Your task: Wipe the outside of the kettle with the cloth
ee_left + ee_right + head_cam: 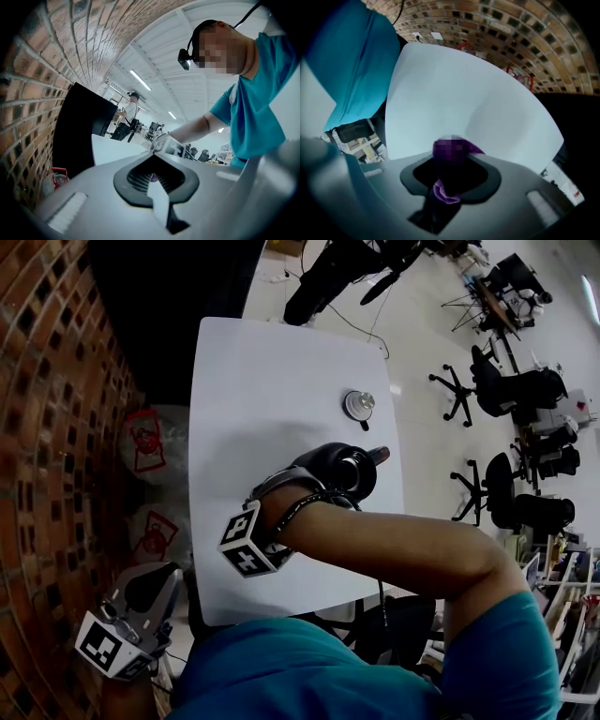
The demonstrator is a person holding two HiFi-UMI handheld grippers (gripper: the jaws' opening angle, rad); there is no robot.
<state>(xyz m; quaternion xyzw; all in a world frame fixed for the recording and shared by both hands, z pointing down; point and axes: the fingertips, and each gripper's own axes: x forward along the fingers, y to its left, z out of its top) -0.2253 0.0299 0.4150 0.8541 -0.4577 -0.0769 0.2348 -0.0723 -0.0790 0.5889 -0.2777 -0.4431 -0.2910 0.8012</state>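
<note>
Left gripper [155, 585] is hanging beside the desk [253, 390], jaws closed – right gripper [449, 173] is clamping the cloth [446, 192] near the kettle [345, 470].

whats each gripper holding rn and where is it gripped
The right gripper pinches the purple cloth by a bunched fold, with the rest bulging out past the jaws. The left gripper holds nothing.

kettle [351, 468]: near side hidden behind right gripper [305, 482] and forearm [394, 549]. purple cloth [446, 191]: top blurred out, lower end lost in the dark between the jaws.
</note>
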